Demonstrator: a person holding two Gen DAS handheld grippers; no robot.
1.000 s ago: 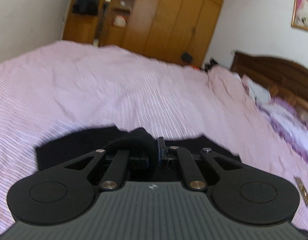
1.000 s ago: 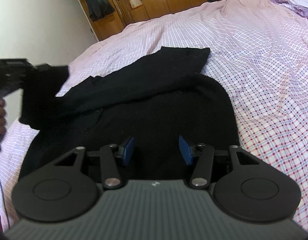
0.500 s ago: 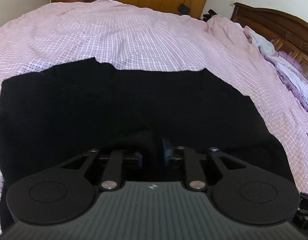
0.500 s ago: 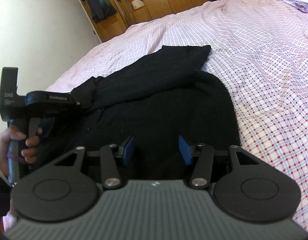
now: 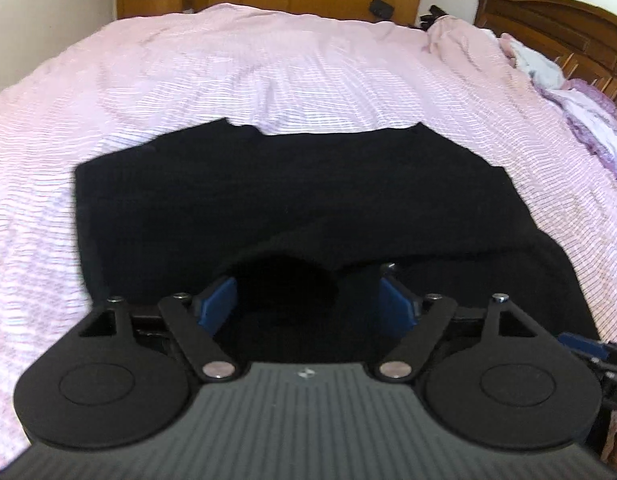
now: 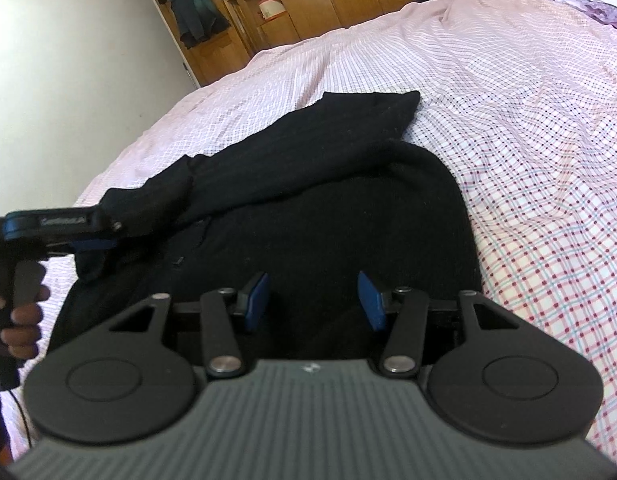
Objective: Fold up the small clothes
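Black garment [image 5: 292,196] on pink checked bedspread [image 5: 268,76]; left hand-held gripper [image 5: 308,300] opening, right hand-held gripper [image 6: 314,300] half-spread, empty.

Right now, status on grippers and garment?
Left gripper opening, sleeve fold loose between jaws. Right gripper open, empty. Black garment on bed. Nothing obstructing.

Black garment [image 5: 292,192] spread flat on the pink checked bedspread [image 5: 268,76], near fold bunched between the opening blue pads [image 5: 218,300] of the left gripper [image 5: 308,296], apparently untouched by either; wooden headboard [image 5: 548,20] far right.
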